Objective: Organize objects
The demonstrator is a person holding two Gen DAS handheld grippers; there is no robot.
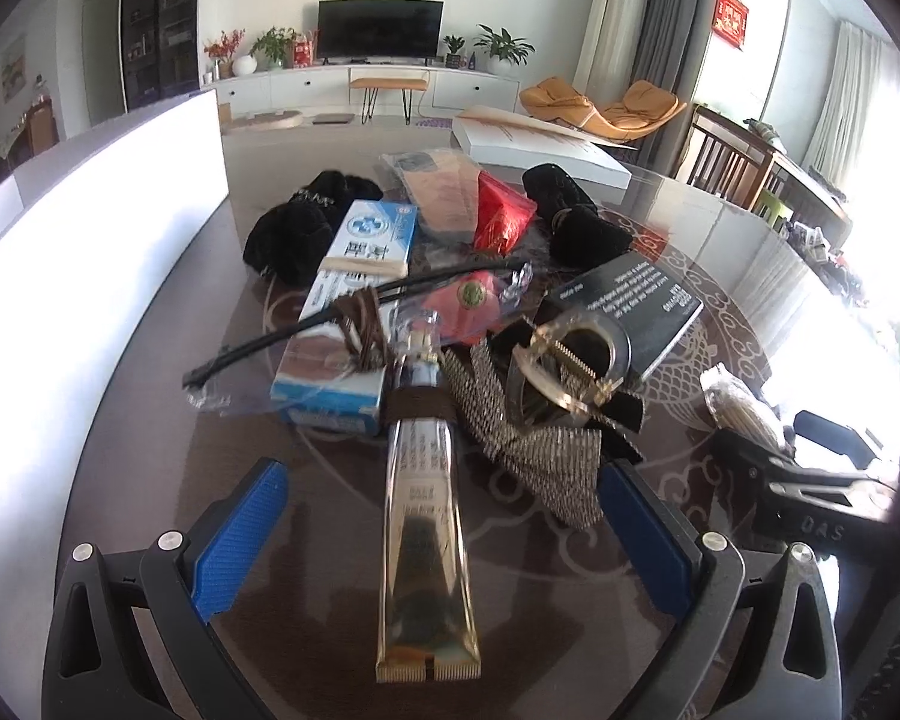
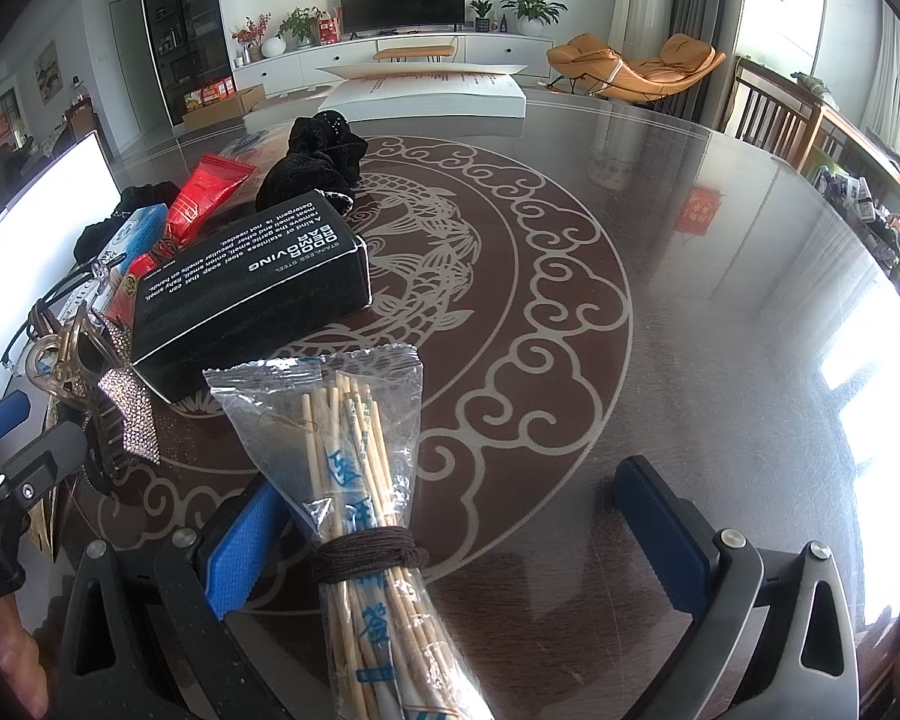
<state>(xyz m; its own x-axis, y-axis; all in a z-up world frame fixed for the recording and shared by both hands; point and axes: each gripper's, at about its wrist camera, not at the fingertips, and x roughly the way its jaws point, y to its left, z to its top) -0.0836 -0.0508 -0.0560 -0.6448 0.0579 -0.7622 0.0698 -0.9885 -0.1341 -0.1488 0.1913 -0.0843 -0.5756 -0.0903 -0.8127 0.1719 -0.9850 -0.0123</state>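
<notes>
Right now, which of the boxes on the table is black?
The soap box with white "ODOR REMOVING BAR" print, lying by the chopsticks pack. The other box is blue and white.

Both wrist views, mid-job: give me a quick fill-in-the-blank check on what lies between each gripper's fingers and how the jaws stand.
1. The shiny gold tube between the left gripper fingers is wrapped with a dark brown ____.
2. The clear packet lying between the right gripper fingers holds wooden ____.
3. Both grippers' jaws stand ____.
4. The black rectangular box bears ____ lettering.

Missing words: cord; sticks; open; white
</notes>
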